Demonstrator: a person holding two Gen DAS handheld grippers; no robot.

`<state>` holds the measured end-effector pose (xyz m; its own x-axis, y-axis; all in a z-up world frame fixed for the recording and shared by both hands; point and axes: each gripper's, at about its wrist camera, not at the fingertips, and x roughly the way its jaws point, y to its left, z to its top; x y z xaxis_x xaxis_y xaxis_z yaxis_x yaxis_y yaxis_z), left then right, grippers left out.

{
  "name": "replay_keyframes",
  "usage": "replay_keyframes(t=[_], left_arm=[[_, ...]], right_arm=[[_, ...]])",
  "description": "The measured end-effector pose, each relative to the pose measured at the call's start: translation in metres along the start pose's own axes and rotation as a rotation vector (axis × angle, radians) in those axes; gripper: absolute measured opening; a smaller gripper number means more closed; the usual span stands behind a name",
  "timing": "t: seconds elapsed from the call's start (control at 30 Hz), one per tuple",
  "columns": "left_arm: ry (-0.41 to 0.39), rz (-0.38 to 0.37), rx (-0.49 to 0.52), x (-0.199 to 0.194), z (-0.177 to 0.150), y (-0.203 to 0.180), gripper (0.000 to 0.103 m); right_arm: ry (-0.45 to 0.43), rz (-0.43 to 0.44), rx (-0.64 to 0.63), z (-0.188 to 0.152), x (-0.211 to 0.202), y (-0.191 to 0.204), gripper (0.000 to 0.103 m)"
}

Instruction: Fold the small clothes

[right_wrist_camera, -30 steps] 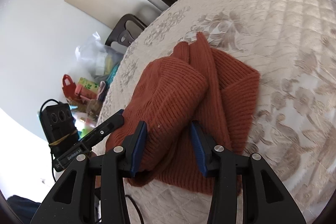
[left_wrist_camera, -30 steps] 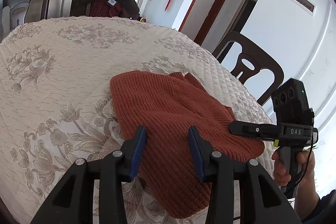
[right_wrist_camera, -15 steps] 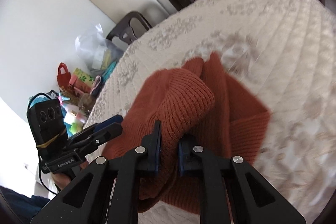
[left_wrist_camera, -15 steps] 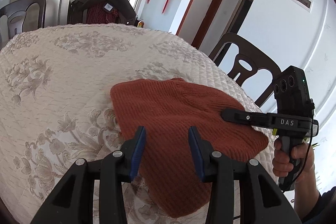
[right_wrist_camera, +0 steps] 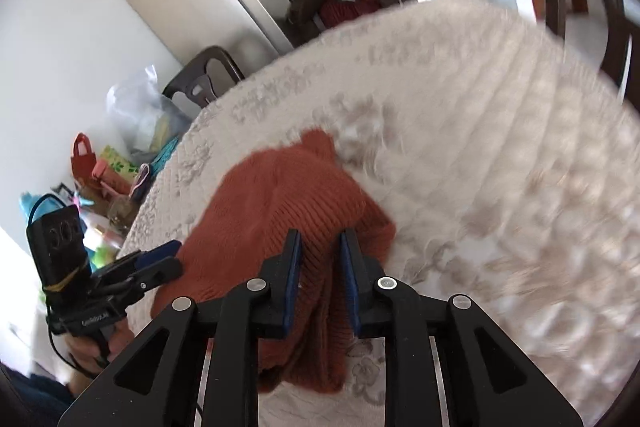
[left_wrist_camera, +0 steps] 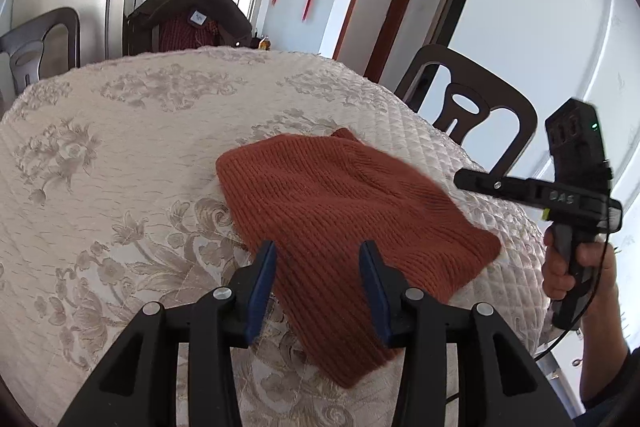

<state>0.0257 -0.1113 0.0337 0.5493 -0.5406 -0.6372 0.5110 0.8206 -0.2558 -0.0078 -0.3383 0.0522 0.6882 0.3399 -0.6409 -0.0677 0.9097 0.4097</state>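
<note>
A rust-orange knit garment [left_wrist_camera: 336,219] lies folded on the cream quilted tablecloth [left_wrist_camera: 120,147]. My left gripper [left_wrist_camera: 318,253] is open, its jaws apart just above the garment's near edge, holding nothing. My right gripper [right_wrist_camera: 320,241] is open with a narrow gap, hovering over the garment [right_wrist_camera: 288,203] without gripping it. In the left wrist view the right gripper [left_wrist_camera: 464,181] shows at the right, clear of the garment's right edge. In the right wrist view the left gripper [right_wrist_camera: 166,259] shows at the garment's left edge.
Dark chairs [left_wrist_camera: 472,115] stand round the table; one at the far side has a brown jacket [left_wrist_camera: 192,11] hung on it. Bags and clutter [right_wrist_camera: 120,163] sit on the floor beyond the table's left side. The table edge [left_wrist_camera: 532,267] runs close to the garment's right side.
My right gripper carried the garment's edge over to fold it, then opened and let go, drawing back to the right. The left gripper stayed open and rose slightly.
</note>
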Motion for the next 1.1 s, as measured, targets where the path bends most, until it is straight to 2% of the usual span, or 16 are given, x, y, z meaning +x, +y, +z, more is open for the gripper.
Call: replay_keyframes(t=[0.07, 0.13, 0.23, 0.27, 0.43, 0.53, 0.63, 0.7, 0.83, 0.97, 1.1], left_arm=[[0.012, -0.023, 0.018, -0.002, -0.005, -0.006, 0.046], [0.023, -0.007, 0.05, -0.001, -0.012, -0.014, 0.046], [0.031, 0.045, 0.096, 0.005, -0.019, -0.019, 0.047], [0.032, 0.048, 0.092, 0.005, -0.02, -0.019, 0.047], [0.044, 0.066, 0.077, 0.005, -0.005, -0.018, 0.047], [0.005, 0.123, 0.095, 0.008, 0.01, -0.019, 0.047], [0.019, 0.162, 0.073, 0.026, 0.018, -0.011, 0.047], [0.051, 0.166, 0.059, 0.039, 0.016, -0.005, 0.048], [0.046, 0.157, 0.041, 0.041, 0.012, -0.004, 0.051], [0.043, 0.152, 0.03, 0.041, 0.011, -0.003, 0.052], [0.043, 0.157, 0.032, 0.04, 0.01, -0.003, 0.052]], right_arm=[[-0.011, 0.035, -0.08, -0.004, -0.011, 0.015, 0.02], [0.025, 0.03, -0.168, -0.014, -0.009, 0.029, 0.02], [0.139, -0.036, -0.248, -0.035, 0.013, 0.029, 0.02], [0.151, -0.069, -0.262, -0.041, 0.018, 0.026, 0.02], [0.101, -0.081, -0.265, -0.031, 0.013, 0.026, 0.02], [0.036, -0.107, -0.254, -0.015, 0.01, 0.028, 0.021], [-0.001, -0.101, -0.207, 0.0, 0.017, 0.024, 0.021], [0.006, -0.107, -0.172, 0.003, 0.027, 0.018, 0.021], [0.083, -0.131, -0.14, -0.001, 0.052, 0.003, 0.023], [0.066, -0.082, -0.094, -0.002, 0.049, -0.006, 0.023], [0.066, -0.108, -0.12, -0.004, 0.047, -0.001, 0.023]])
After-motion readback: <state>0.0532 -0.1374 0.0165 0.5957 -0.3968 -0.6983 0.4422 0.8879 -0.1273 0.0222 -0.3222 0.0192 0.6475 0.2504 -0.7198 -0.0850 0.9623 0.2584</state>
